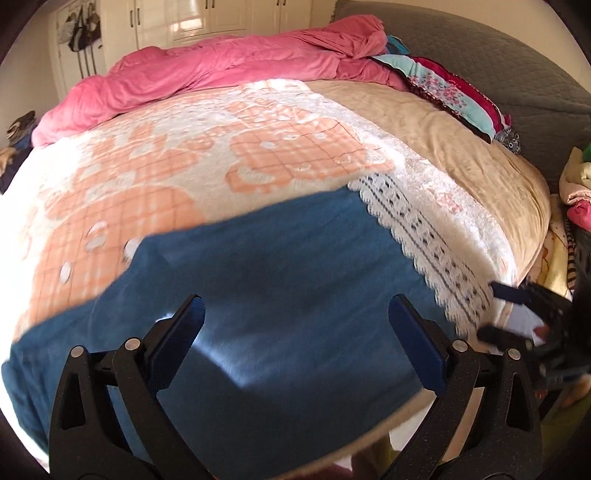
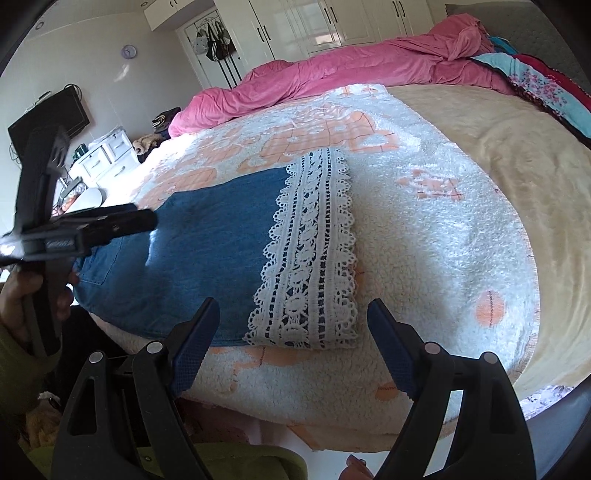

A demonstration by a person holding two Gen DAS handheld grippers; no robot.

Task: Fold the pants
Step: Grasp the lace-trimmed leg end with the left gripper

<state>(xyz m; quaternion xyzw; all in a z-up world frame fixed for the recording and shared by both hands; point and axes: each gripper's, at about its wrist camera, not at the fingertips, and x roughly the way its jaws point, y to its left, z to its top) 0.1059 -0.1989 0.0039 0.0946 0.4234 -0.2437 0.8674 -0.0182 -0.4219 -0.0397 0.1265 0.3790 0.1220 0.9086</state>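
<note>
White wardrobe doors [image 2: 332,22] fill the top of both views, and below them we see a wide bed whose fleecy white blanket [image 2: 424,236] carries an orange checked pattern. Along the far edge, across the upper part of each frame, a crumpled pink duvet [image 1: 207,70] is heaped, and a beige cover [image 1: 461,147] shows at the right beside a floral teal and red cloth [image 1: 443,86]. At the upper left of the right wrist view we make out a round wall clock [image 2: 129,51], bags hanging on a door [image 2: 214,40], a dark screen [image 2: 55,114] and a small white drawer unit [image 2: 107,151]. On the blanket lie the blue denim pants [image 2: 207,236], spread flat across the centre-left of the right wrist view, with a back pocket showing at their left end and a white lace hem [image 2: 314,258] at their right end. In the left wrist view the pants fill the lower centre, somewhat blurred. We see our left gripper [image 1: 295,332] over the denim with its jaws spread wide and nothing between them; it also appears at the left edge of the right wrist view, held in a hand. Our right gripper [image 2: 291,343] sits at the bottom of its own view, just before the lace hem, jaws likewise wide apart and holding nothing.
</note>
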